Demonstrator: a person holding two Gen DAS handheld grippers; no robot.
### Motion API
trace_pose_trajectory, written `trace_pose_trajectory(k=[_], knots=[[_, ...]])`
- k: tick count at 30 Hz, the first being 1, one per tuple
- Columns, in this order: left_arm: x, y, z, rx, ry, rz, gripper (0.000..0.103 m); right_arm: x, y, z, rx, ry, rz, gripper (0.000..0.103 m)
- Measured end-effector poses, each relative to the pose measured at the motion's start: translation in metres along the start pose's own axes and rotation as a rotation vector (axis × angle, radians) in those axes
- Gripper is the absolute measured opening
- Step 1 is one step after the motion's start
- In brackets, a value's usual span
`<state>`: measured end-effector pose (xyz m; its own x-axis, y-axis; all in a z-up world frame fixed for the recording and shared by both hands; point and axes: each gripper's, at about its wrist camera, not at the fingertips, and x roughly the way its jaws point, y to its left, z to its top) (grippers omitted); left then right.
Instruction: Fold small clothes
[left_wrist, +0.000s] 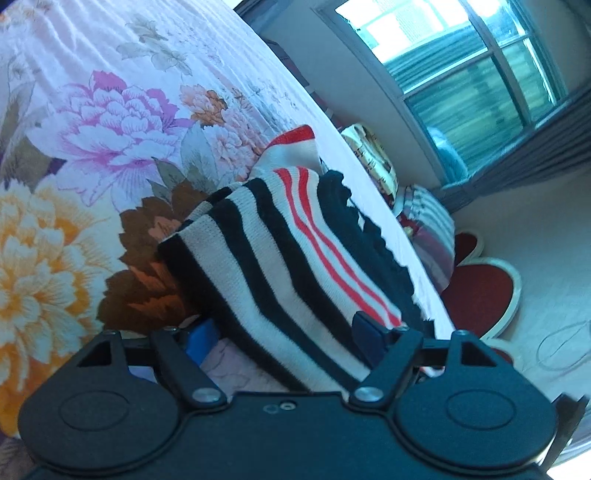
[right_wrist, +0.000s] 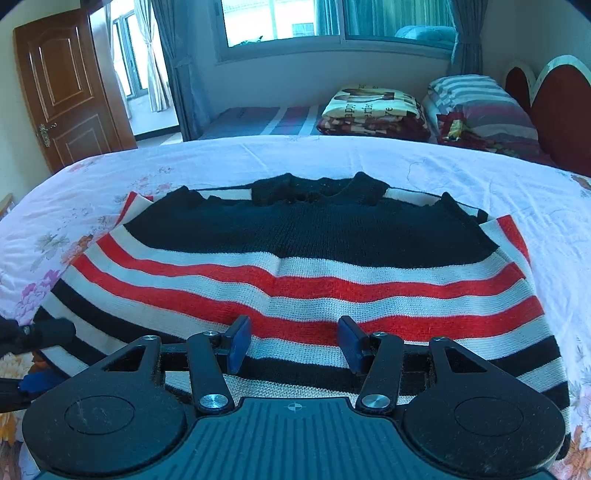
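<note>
Risks first. The sweater (right_wrist: 295, 258) lies flat on the bed (right_wrist: 480, 177), collar at the far side, hem nearest the right tongs (right_wrist: 295, 341). Its left edge is lifted and draped across the left tongs (left_wrist: 284, 343).

1. Slip: the knit is loose and stretchy. If the left tongs hold only a thin bite of the edge, the fabric can pull free mid-fold and fall back crooked.
2. Drag: the bed cover is soft. Pulling the raised side across w/o lifting enough can bunch the layer underneath and skew the stripes.
3. Uneven fold: the right tongs grip nothing, so the hem is unanchored; the whole garment may shift toward the left tongs during the pull.

Tongs state:
- Left: fabric passes between the pads (left_wrist: 367, 328) and hides the left one. The pads look closed on the sweater edge; the grip appears to carry the raised fold, approx. in front of and above the jaws.
- Right: jaws spread wide, pads (right_wrist: 240, 343) apart w/ nothing between them. It hovers just above or lightly on the hem; contact cannot be confirmed. The left tongs show at its left side.
</note>
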<state>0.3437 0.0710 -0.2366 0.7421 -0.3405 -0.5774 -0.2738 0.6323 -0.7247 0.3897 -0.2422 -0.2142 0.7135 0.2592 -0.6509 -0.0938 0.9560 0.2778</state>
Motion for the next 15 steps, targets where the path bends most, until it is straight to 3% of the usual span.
trace_pose_trajectory(k=[3,6,9,10,11,13,15], knots=[[0.010,0.001,0.004,-0.036,-0.024,-0.033,0.076,0.002,-0.001,0.000,-0.015,-0.003,0.001,0.053],[0.022,-0.001,0.008,-0.066,-0.048,-0.048,0.075,0.004,-0.002,-0.001,-0.022,-0.007,-0.004,0.063],[0.033,-0.006,0.012,-0.066,-0.065,-0.056,0.073,0.006,-0.002,-0.004,-0.030,-0.011,-0.001,0.063],[0.037,-0.007,0.013,-0.071,-0.071,-0.060,0.064,0.006,-0.001,-0.005,-0.040,-0.013,-0.004,0.063],[0.042,-0.005,0.014,-0.084,-0.068,-0.065,0.046,0.006,0.000,-0.006,-0.047,-0.019,-0.007,0.063],[0.050,0.003,0.016,-0.143,-0.064,-0.059,0.029,0.004,0.000,-0.006,-0.052,-0.030,-0.007,0.063],[0.052,0.006,0.015,-0.156,-0.072,-0.065,0.027,-0.004,-0.002,-0.002,-0.055,-0.066,-0.009,0.063]])
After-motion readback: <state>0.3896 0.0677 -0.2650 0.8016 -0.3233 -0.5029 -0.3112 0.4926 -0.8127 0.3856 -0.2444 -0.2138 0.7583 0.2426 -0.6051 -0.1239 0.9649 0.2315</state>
